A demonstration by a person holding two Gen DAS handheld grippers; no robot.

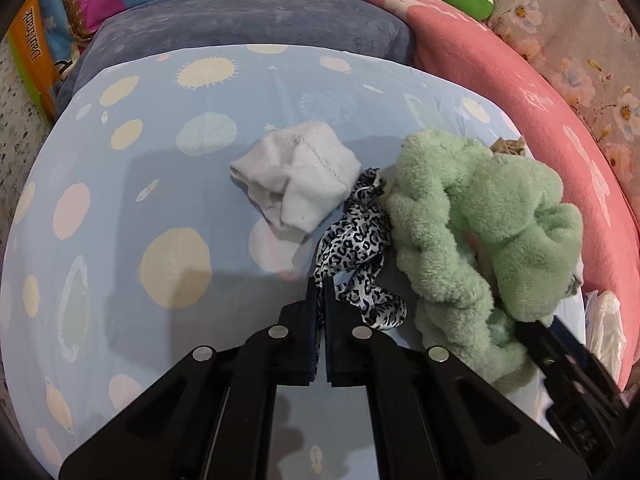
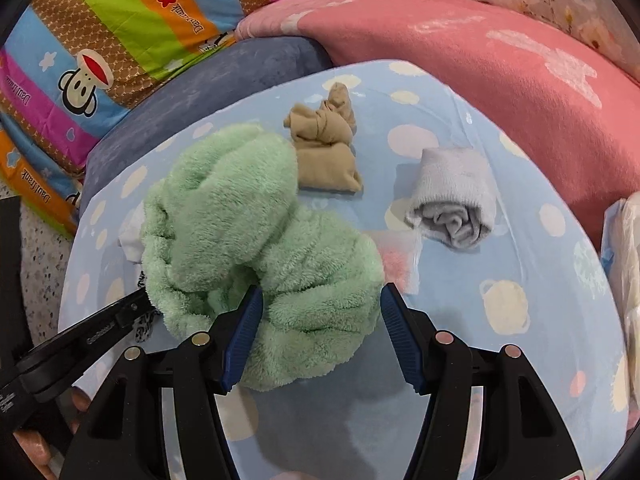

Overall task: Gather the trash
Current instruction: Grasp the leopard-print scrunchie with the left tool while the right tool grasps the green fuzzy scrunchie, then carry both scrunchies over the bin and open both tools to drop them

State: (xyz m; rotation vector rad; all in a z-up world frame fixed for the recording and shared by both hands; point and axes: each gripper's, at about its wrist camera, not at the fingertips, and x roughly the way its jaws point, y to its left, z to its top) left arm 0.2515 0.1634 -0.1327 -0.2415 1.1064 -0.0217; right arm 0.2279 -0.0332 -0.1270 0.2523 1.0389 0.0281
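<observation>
A leopard-print strip of cloth [image 1: 356,240] lies on the pale blue patterned sheet [image 1: 160,160], and my left gripper [image 1: 320,286] is shut on its near end. To the left of the strip lies a crumpled white sock [image 1: 300,176]. On its right is a fluffy green cloth [image 1: 480,220]. In the right wrist view my right gripper [image 2: 320,308] stands open, its blue pads on either side of the near part of the green cloth [image 2: 248,232]. The cloth does not look squeezed. My left gripper [image 2: 142,300] shows at the left edge of that cloth.
Beyond the green cloth lie a knotted tan stocking [image 2: 324,148] and a rolled grey sock [image 2: 452,200]. A pink blanket [image 2: 480,80], a blue-grey cushion [image 2: 200,92] and a striped cartoon quilt [image 2: 100,40] ring the sheet. White plastic [image 2: 628,264] sits at the right edge.
</observation>
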